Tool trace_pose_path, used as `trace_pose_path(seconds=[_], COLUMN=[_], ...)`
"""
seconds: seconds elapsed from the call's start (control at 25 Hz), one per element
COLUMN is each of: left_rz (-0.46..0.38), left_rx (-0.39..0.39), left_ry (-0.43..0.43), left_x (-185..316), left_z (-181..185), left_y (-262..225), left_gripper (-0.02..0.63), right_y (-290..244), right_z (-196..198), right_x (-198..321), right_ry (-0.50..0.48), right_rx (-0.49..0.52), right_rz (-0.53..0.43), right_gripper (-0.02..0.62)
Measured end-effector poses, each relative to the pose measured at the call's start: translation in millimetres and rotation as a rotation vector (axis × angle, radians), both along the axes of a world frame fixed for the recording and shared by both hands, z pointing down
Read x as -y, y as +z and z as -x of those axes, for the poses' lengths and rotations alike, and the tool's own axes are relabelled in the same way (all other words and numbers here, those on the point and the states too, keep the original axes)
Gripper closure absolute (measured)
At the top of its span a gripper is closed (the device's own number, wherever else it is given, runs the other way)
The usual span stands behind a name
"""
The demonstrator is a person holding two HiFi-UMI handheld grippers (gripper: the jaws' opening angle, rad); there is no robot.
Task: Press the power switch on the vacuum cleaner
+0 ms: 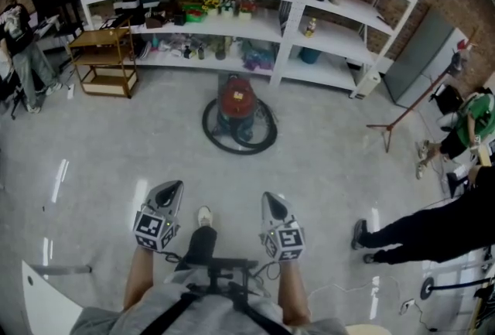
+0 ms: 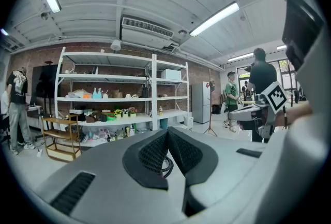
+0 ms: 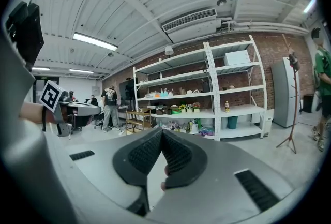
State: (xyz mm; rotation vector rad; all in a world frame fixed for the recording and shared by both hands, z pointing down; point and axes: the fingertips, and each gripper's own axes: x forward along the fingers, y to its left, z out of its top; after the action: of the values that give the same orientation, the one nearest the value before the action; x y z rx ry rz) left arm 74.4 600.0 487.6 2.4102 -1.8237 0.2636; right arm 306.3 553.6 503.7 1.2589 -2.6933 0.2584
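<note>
My left gripper and right gripper, both closed and empty, hover well short of the red vacuum cleaner.

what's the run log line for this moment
stage: pre-contact | left gripper: shut, empty | right gripper: shut, empty | vacuum cleaner: ahead, untouched

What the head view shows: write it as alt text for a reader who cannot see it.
A red vacuum cleaner stands on the grey floor ahead, its black hose coiled around it, before white shelves. The left gripper and right gripper are held low in the foreground, both shut, far from the vacuum.
</note>
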Motion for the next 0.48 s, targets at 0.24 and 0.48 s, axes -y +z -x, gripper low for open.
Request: trace_pose_path(seconds=[0.24, 0.48], left_rz=[0.000, 0.000], left_rx=[0.007, 0.018], left_ry=[0.017, 0.048], left_x=[67.2, 140.5], left_z=[26.7, 56.1], left_y=[-3.5, -9.0], left_gripper=[0.598, 0.598], right_y=[0.1, -6.1], right_z=[24.2, 54.9], right_x=[58.4, 125.4], right_ry=[0.015, 0.041], right_rx=[-0.009, -0.011], right_rz=[0.012, 0.025], right_gripper=[0.583, 0.583])
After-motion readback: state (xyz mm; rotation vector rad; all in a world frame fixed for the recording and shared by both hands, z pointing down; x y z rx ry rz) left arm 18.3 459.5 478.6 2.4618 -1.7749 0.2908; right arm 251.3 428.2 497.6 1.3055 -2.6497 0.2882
